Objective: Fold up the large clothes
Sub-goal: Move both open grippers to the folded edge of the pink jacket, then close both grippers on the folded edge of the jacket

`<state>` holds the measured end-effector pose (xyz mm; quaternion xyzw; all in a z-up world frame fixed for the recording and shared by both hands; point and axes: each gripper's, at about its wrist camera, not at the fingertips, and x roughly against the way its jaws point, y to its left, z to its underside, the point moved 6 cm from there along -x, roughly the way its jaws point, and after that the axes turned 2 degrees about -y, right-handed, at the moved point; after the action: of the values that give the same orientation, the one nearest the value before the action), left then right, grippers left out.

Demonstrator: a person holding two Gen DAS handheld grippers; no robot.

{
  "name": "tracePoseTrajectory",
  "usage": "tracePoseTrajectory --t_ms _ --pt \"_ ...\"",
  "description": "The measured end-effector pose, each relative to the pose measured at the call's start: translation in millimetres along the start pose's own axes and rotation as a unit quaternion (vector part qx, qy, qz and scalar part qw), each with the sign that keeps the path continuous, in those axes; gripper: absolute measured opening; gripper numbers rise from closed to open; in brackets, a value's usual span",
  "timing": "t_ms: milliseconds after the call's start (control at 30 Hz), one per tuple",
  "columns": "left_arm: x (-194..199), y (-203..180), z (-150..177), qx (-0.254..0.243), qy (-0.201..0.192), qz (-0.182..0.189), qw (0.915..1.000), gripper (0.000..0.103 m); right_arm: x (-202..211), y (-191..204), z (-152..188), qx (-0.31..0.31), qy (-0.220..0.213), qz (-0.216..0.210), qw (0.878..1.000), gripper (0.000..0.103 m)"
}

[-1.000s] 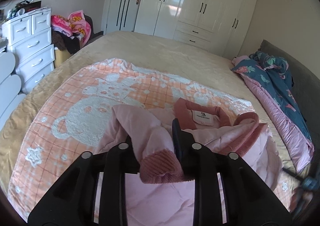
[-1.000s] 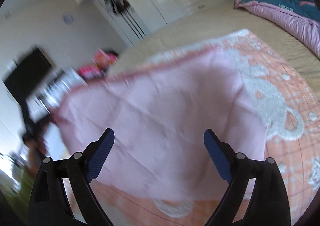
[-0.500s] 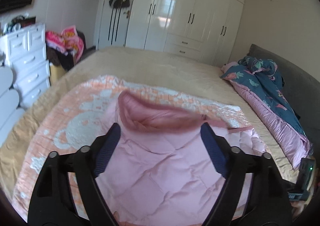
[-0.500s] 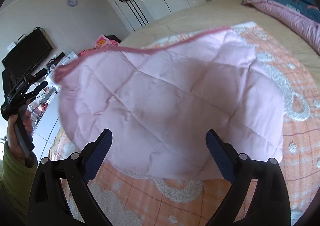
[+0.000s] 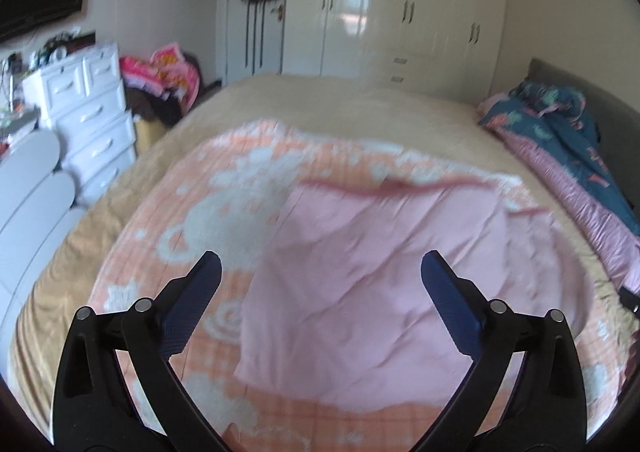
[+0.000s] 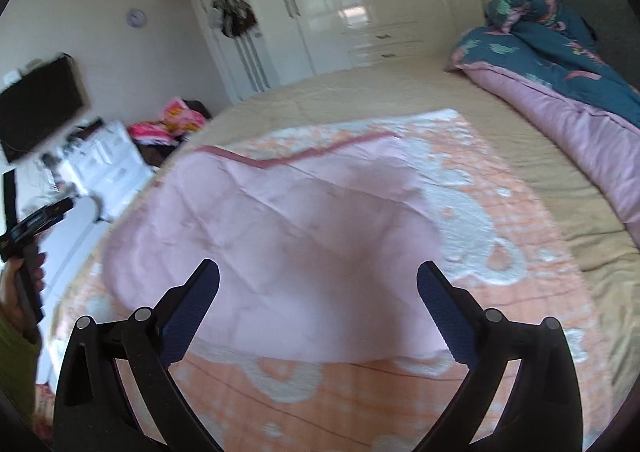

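A pink quilted jacket point(image 5: 372, 276) lies folded on an orange blanket with white bear pattern point(image 5: 240, 188) on the bed. Its darker pink trim runs along the far edge. My left gripper point(image 5: 320, 272) is open and empty, held above the jacket's near side. In the right wrist view the jacket point(image 6: 280, 236) lies flat with the trim at its far edge. My right gripper point(image 6: 318, 272) is open and empty above it. The left gripper, held in a hand, shows at that view's left edge point(image 6: 36, 224).
A rolled teal and pink duvet point(image 5: 576, 156) lies along the bed's right side. A white drawer unit point(image 5: 88, 120) and a pile of clothes point(image 5: 168, 72) stand left of the bed. White wardrobes point(image 5: 400, 4) line the far wall.
My left gripper let go of the jacket's cuff, opened and pulled back. The jacket settled flat on the blanket. My right gripper stayed open and drew back a little.
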<state>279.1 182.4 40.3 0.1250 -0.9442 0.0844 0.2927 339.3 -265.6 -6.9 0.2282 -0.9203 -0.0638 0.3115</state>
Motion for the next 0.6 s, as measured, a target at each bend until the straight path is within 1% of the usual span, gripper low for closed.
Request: tracePoseTrajectory --t_ms 100,167,233,300,400,467,500,533,567,600 --pt "-16.1 12.6 21.7 0.009 0.027 -0.003 0.9996 0.094 -13.8 -13.2 7.5 0.001 0.020 0.025 0.999 0.099" --pt "-30.2 21.7 36.2 0.022 0.047 -0.005 0.9986 0.094 -22.7 -16.7 12.5 0.007 0.029 0.032 0.999 0.099" --pt "-44.0 25.3 48.7 0.038 0.065 0.008 0.9971 0.094 -34.8 -21.2 16.3 0.012 0.041 0.041 0.998 0.099" --pt "-57.6 30.2 60.2 0.050 0.080 0.009 0.9955 0.094 -48.3 -25.6 17.8 0.014 0.048 0.052 0.997 0.099" --pt "-71.3 32.5 69.9 0.074 0.091 0.029 0.9927 0.094 -65.5 -31.6 18.7 0.014 0.057 0.060 0.996 0.099" --pt "-79.2 29.1 73.4 0.073 0.097 0.040 0.9918 0.092 -77.3 -34.9 20.8 0.018 0.068 0.062 0.996 0.098" --pt "-82.3 26.7 75.0 0.070 0.101 0.040 0.9917 0.084 -83.8 -36.6 22.3 0.019 0.076 0.066 0.995 0.098" --pt "-85.1 23.8 75.6 0.065 0.102 0.039 0.9919 0.071 -89.9 -40.0 24.6 0.017 0.082 0.073 0.994 0.097" --pt "-86.4 21.6 75.4 0.063 0.101 0.041 0.9921 0.061 -93.9 -42.1 26.3 0.013 0.085 0.071 0.994 0.092" --pt "-86.8 19.5 74.0 0.062 0.098 0.042 0.9924 0.043 -98.2 -41.2 27.8 0.005 0.087 0.051 0.995 0.071"
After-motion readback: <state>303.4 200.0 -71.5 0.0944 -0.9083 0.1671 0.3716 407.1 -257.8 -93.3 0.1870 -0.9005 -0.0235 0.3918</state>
